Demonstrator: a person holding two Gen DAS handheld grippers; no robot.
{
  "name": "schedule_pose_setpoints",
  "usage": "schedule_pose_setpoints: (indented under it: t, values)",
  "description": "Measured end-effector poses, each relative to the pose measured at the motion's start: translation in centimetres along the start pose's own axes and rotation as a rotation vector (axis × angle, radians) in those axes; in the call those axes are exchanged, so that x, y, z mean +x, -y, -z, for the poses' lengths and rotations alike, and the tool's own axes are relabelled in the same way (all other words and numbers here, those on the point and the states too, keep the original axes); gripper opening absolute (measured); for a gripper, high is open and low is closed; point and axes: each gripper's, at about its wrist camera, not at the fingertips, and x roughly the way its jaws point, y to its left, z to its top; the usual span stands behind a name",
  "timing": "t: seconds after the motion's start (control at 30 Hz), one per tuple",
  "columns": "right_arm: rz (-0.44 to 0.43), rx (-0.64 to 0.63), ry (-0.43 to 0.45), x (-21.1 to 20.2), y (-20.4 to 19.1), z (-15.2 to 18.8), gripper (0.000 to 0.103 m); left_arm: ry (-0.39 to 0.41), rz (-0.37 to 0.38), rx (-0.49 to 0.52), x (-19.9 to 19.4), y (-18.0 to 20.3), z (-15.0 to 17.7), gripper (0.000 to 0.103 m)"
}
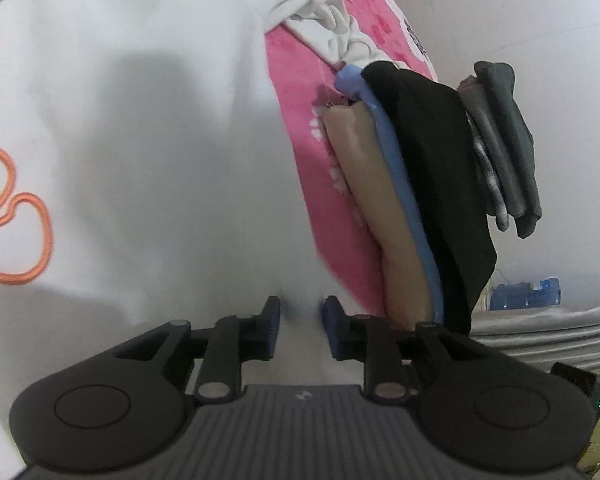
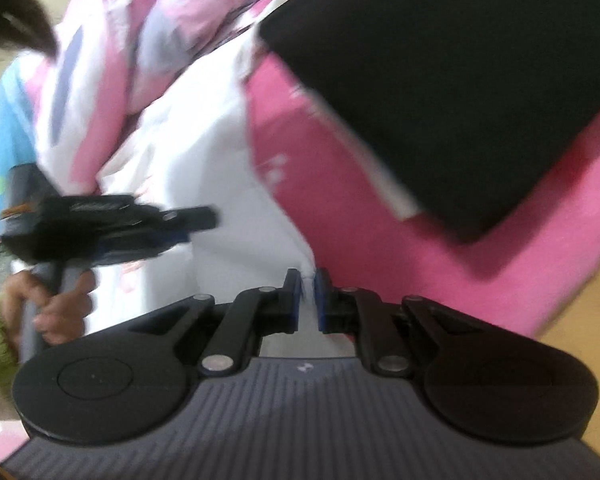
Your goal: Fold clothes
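We are pinching a fold of the white top in the right gripper, pads nearly together with the white cloth squeezed between them, while the left gripper is sitting with its jaws a little apart over the same top, cloth lying in the gap and the pads not pressing it. The top is lying spread on the pink blanket, just beside a stack of folded tan, blue, black and grey clothes, and in the blurred right view a hand is gripping the left gripper's handle.
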Motion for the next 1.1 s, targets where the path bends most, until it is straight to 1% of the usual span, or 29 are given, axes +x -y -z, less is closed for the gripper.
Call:
schedule_pose_setpoints:
  t: [0.1,0.17,0.23,0.3,0.37,0.43,0.47,0.5,0.53,0.6,0.7,0.83,0.9,0.93,1.03,1.1]
  values:
    - [0.098,-0.098,0.038,-0.4,-0.2,-0.2,0.006,0.004,-0.033,0.025,0.4,0.4,0.0,0.029]
    - [0.154,-0.179,0.045,-0.3,-1.0,0.3,0.006,0.006,-0.058,0.043,0.6,0.7,0.0,0.030]
    - [0.211,-0.245,0.032,0.4,-1.6,1.1,0.006,-0.001,-0.112,0.071,1.1,0.9,0.1,0.030]
    - [0.285,-0.292,-0.001,1.1,-1.9,2.0,0.006,-0.009,-0.161,0.100,1.7,1.2,0.2,0.030]
    - [0.383,-0.305,-0.043,2.3,-1.4,2.6,0.004,-0.013,-0.195,0.128,2.2,1.6,0.3,0.030]
    - [0.419,-0.277,-0.073,2.6,-0.3,2.5,0.001,-0.010,-0.213,0.144,2.4,2.0,0.4,0.032]
    - [0.421,-0.272,-0.079,2.2,-0.1,2.4,0.001,-0.008,-0.221,0.152,2.4,2.2,0.4,0.032]
    - [0.419,-0.271,-0.082,1.7,0.0,2.2,0.002,-0.005,-0.229,0.161,2.4,2.4,0.4,0.032]
    - [0.417,-0.270,-0.086,1.2,0.1,2.0,0.004,0.007,-0.238,0.173,2.2,2.7,0.5,0.032]
    - [0.413,-0.269,-0.093,0.2,0.3,1.7,0.004,0.033,-0.252,0.203,1.9,3.3,0.6,0.034]
    - [0.302,-0.292,-0.043,-2.5,-0.8,0.6,0.004,0.083,-0.269,0.230,1.2,3.8,0.4,0.036]
    - [0.176,-0.439,0.046,-2.2,-4.8,-3.4,0.005,0.145,-0.298,0.186,0.4,3.3,0.1,0.036]
    - [0.106,-0.503,0.075,0.1,-7.2,-6.4,0.005,0.186,-0.321,0.149,-0.1,3.0,-0.3,0.036]
    - [0.082,-0.544,0.069,1.8,-8.4,-7.7,0.005,0.207,-0.332,0.130,-0.4,2.9,-0.5,0.036]
    - [0.020,-0.680,0.031,7.2,-12.0,-11.5,0.005,0.258,-0.351,0.058,-2.0,1.6,-0.9,0.038]
    - [-0.045,-0.711,-0.022,11.1,-13.8,-13.2,0.005,0.283,-0.368,0.008,-2.4,0.3,-1.1,0.039]
